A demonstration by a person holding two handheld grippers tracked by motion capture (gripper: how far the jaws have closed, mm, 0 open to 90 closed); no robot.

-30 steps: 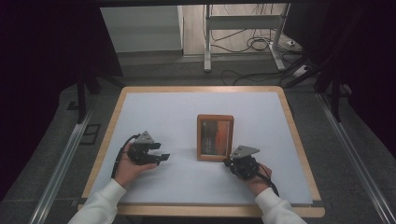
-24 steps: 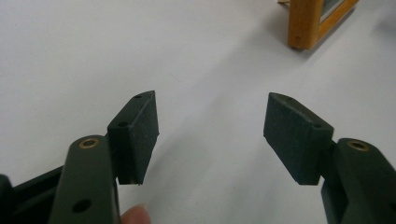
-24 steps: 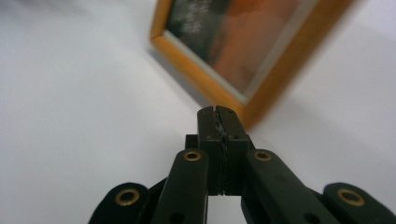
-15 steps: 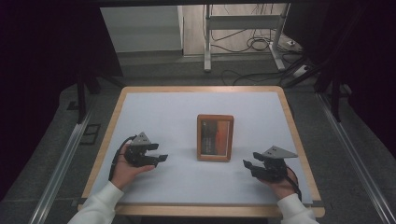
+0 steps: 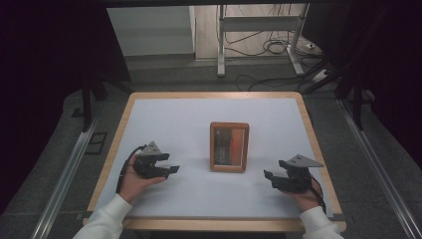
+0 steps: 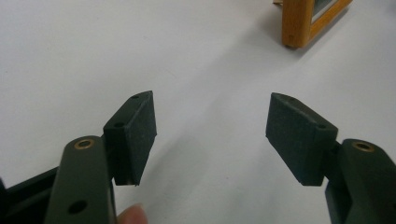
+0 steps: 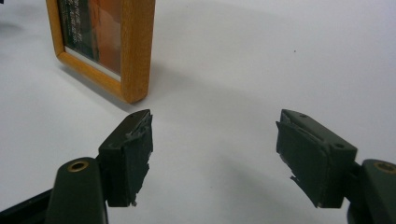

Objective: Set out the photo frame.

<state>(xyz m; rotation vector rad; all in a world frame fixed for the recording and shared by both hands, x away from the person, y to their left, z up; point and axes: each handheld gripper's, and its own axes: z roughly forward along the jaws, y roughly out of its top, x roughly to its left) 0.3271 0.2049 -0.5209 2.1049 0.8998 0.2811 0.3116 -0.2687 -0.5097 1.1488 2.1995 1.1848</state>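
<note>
Small upright wooden picture frame with an orange and dark print behind glass [image 5: 229,147], standing or lying near the middle of a white tabletop with a pale wooden rim [image 5: 199,95]; hard to tell from above whether propped or flat. Left gripper [image 5: 171,169] resting on the table to the frame's left, well apart from it, jaws spread wide with nothing between them; frame's corner [image 6: 306,21] far off at the top right of the left gripper view. Right gripper [image 5: 269,179] to the frame's right, clear of it, jaws just opened and standing wide, bare table between the pads [image 7: 128,156]; frame [image 7: 105,44] close ahead and to one side. Judged step: frame released, both hands backed off. Next move, if any: approach squarely, close on the frame's wooden edge, not the glass. No containers on the table.
</note>
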